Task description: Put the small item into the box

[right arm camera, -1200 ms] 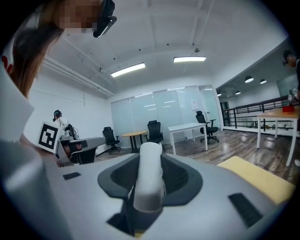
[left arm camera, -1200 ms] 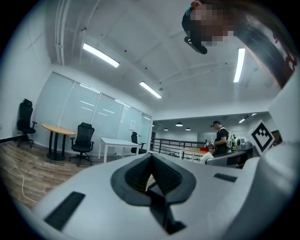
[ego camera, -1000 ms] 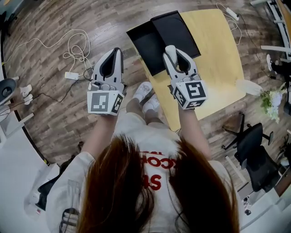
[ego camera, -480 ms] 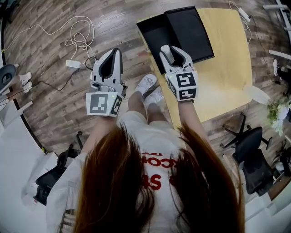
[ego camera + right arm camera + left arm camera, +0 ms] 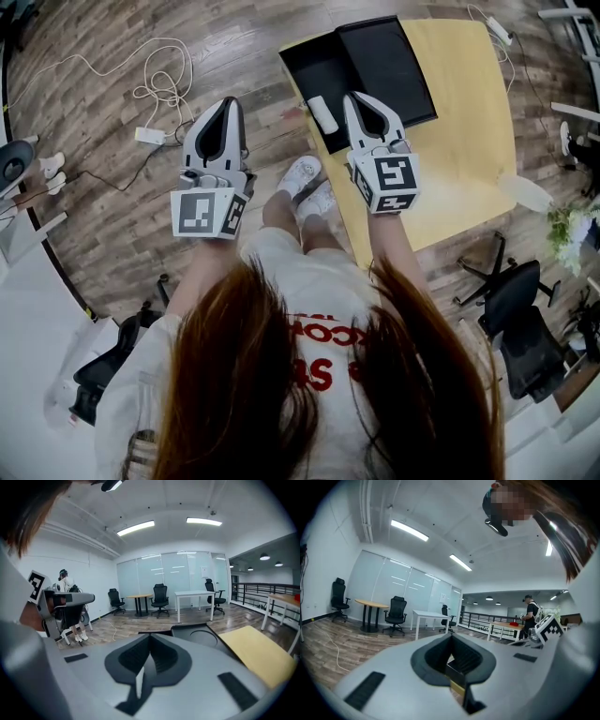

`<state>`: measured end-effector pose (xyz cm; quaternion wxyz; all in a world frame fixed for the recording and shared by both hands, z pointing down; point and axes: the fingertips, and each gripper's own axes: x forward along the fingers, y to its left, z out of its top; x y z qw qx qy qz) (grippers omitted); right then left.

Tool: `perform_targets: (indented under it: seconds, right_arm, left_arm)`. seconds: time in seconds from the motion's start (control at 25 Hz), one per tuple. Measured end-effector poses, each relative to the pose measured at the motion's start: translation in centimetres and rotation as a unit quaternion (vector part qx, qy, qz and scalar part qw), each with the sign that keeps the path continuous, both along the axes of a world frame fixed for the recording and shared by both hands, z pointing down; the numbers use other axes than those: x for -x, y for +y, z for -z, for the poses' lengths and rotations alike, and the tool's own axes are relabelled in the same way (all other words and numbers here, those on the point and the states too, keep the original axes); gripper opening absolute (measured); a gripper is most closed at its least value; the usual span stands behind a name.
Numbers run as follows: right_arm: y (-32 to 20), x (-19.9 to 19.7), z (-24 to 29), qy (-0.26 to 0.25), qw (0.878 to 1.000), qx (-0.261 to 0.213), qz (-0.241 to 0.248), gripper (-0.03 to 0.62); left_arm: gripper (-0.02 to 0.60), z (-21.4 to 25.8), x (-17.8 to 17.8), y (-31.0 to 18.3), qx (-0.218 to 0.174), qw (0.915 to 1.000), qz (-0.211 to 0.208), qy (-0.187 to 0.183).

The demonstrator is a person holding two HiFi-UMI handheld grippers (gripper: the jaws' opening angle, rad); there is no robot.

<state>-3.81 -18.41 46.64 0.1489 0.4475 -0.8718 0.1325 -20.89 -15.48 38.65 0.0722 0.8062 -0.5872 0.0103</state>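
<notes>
White small item (image 5: 323,114) lies in the black box (image 5: 305,75), just left of the right gripper (image 5: 354,97), whose empty jaws have just closed. The left gripper (image 5: 238,102) is likewise closed and empty. The item is probably light, rigid and smooth, so grasp it across its narrow width, mid-length.

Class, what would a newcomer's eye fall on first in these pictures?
The black box lies open on the yellow table, a small white item resting in it. Just beside the item is the right gripper, its jaws just closed with nothing between them; the left gripper is out over the wooden floor.
</notes>
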Motion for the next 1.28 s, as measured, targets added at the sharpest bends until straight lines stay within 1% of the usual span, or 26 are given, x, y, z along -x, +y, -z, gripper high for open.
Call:
perform_targets:
  seconds: [0.2, 0.48, 0.64, 0.76, 0.96, 1.04, 1.16, 1.28]
  right_arm:
    - [-0.5, -0.8, 4.3, -0.027, 0.998, -0.052, -0.018, 0.006]
    - [-1.3, -1.9, 10.9, -0.065, 0.991, -0.117, -0.029, 0.005]
    - [-1.4, -2.1, 11.9, -0.072, 0.987, -0.138, -0.038, 0.005]
    - [-1.0, -3.2, 13.2, -0.072, 0.985, -0.147, -0.052, 0.005]
    - [0.7, -5.8, 14.1, -0.066, 0.982, -0.153, -0.09, 0.005]
    - [1.1, -7.3, 14.2, -0.064, 0.98, -0.154, -0.109, 0.005]
    - [2.4, -10.6, 14.4, -0.059, 0.974, -0.157, -0.15, 0.005]
    - [4.8, -13.8, 14.9, -0.053, 0.966, -0.165, -0.191, 0.005]
  left_arm:
    - [0.006, 1.8, 0.4, -0.3, -0.019, 0.9998, 0.006, -0.004]
    - [0.006, 5.7, 1.3, -0.5, -0.058, 0.9981, 0.021, -0.011]
    - [0.006, 6.5, 1.9, -0.7, -0.073, 0.997, 0.022, -0.016]
    - [0.006, 7.6, 1.4, -0.8, -0.079, 0.9966, 0.015, -0.019]
    - [0.006, 8.6, -0.5, -1.1, -0.088, 0.9958, -0.018, -0.016]
    - [0.006, 8.7, -1.9, -1.6, -0.089, 0.9953, -0.035, -0.014]
    - [0.006, 8.9, -5.2, -2.3, -0.092, 0.9929, -0.074, -0.01]
    - [0.006, 9.0, -8.6, -1.9, -0.095, 0.9887, -0.116, -0.004]
